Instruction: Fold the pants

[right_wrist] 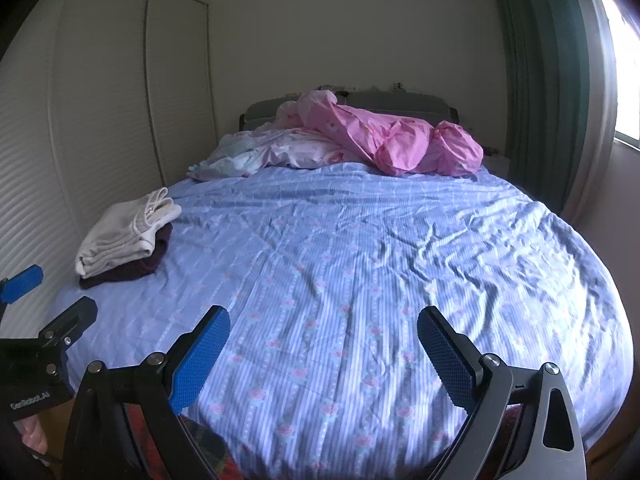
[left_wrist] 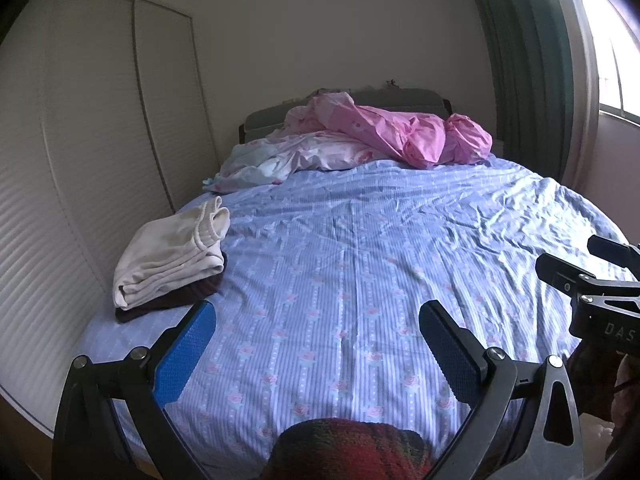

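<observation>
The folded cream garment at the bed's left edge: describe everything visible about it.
The cream garment is soft, off-white knit-looking fabric, folded into a thick, roughly rectangular bundle with layered edges showing toward the camera. A ribbed band curls up at its far end. Faint yellowish staining marks the top. It lies flat on a folded dark maroon garment, which rests on the blue floral sheet. Neither tool touches it.

Your bed sheet (left_wrist: 360, 248) is pale blue with white stripes and rows of small pink roses. At its left edge you have cream-white folded pants (left_wrist: 168, 256) lying on a dark maroon folded garment (left_wrist: 176, 300). Near the headboard, a bright pink duvet (left_wrist: 400, 132) is bunched over pale pink and light blue bedding (left_wrist: 280, 160). Your left tongs (left_wrist: 316, 356) carry blue textured pads on black arms, and your right tongs (right_wrist: 322, 356) match. The curtain (right_wrist: 532, 60) is teal green.
</observation>
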A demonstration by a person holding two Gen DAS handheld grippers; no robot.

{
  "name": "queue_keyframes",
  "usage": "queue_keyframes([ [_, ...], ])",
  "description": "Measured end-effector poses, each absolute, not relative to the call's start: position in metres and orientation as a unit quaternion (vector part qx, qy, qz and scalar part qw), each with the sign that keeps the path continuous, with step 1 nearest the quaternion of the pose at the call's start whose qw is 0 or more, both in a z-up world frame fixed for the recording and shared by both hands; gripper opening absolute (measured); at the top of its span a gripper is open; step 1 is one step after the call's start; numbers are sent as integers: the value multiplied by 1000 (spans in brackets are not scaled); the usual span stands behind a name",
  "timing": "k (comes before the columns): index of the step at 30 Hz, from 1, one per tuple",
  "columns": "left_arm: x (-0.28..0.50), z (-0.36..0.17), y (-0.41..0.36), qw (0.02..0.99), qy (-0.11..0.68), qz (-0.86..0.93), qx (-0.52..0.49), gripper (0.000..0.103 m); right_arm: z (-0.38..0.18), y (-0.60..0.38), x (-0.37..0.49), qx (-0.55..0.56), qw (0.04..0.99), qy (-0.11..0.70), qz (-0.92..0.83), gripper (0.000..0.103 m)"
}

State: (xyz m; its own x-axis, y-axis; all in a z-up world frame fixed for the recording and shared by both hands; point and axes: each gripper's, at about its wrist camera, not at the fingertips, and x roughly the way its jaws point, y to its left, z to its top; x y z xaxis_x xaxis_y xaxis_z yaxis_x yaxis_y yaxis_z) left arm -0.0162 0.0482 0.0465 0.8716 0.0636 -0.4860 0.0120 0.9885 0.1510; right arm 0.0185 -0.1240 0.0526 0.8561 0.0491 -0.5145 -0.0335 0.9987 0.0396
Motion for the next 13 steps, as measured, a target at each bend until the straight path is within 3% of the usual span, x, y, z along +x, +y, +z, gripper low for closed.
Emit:
queue_keyframes([
  [13,-15,43,48,963,257,15,75,103,46,-124,21,17,961,274,17,95],
])
